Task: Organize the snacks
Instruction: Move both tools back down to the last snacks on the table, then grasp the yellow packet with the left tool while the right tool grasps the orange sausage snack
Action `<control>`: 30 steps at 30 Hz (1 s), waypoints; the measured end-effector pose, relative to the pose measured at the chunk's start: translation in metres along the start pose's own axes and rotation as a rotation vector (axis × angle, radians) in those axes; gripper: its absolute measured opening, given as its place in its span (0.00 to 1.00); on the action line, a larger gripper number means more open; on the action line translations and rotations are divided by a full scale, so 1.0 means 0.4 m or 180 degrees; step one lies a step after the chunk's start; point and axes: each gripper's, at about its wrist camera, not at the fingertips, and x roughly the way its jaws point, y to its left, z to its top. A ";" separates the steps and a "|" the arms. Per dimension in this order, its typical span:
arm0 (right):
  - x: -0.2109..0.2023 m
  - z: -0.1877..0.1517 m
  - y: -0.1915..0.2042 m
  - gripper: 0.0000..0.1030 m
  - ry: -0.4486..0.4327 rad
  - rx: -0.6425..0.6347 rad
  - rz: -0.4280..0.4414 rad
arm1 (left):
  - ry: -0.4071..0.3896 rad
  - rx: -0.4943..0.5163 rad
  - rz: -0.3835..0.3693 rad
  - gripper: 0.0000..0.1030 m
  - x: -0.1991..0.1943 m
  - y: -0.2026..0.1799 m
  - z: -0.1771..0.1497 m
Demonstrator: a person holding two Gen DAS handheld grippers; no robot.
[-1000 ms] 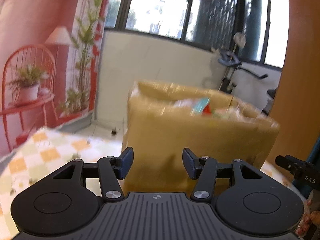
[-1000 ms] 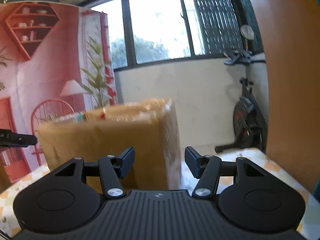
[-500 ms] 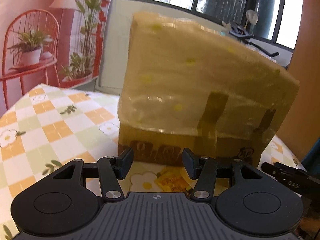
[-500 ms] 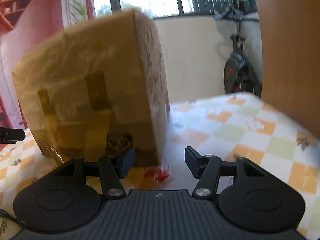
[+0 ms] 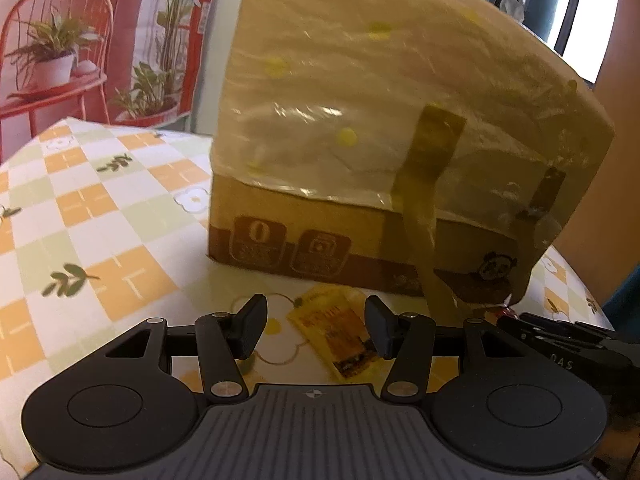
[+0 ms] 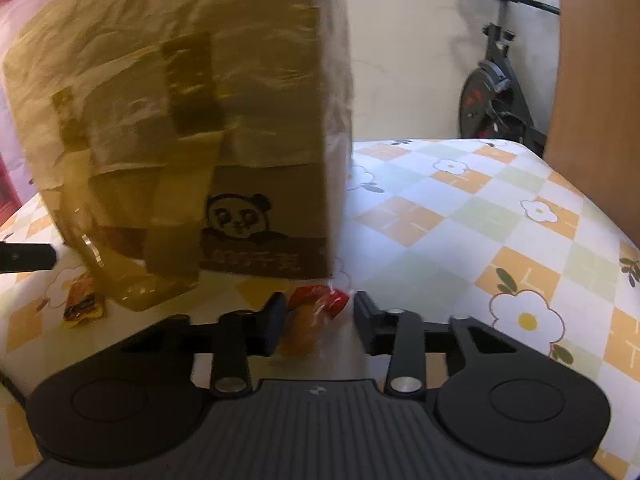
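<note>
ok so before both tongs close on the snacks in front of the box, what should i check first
1. Left tongs open: ok, fingers spread wide.
2. Yellow packet lined up between the left fingers: ok, it lies flat in the gap, slightly toward the right finger.
3. Right tongs open: ok.
4. Red-wrapped snack between the right fingers: ok, though the view is blurred.
5. Room from the cardboard box: cannot tell, the red-wrapped snack sits right by the box's bottom corner and contact is unclear.
6. Second small packet on the tablecloth: ok, apart from the right tongs, off to their left.
</note>
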 end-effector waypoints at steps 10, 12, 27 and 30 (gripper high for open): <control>0.007 0.000 0.010 0.32 -0.0025 -0.0101 0.0046 | 0.0108 -0.0019 0.0066 0.55 0.033 -0.040 -0.019; 0.004 -0.002 0.013 0.32 -0.0027 -0.0108 0.0050 | 0.0117 -0.0055 0.0193 0.54 0.044 -0.050 -0.018; -0.003 0.002 0.012 0.30 -0.0042 -0.0123 0.0064 | 0.0151 0.0059 0.0633 0.53 0.081 -0.138 -0.023; -0.004 0.002 0.012 0.30 -0.0042 -0.0116 0.0066 | 0.0131 0.0107 0.0628 0.40 0.077 -0.129 -0.028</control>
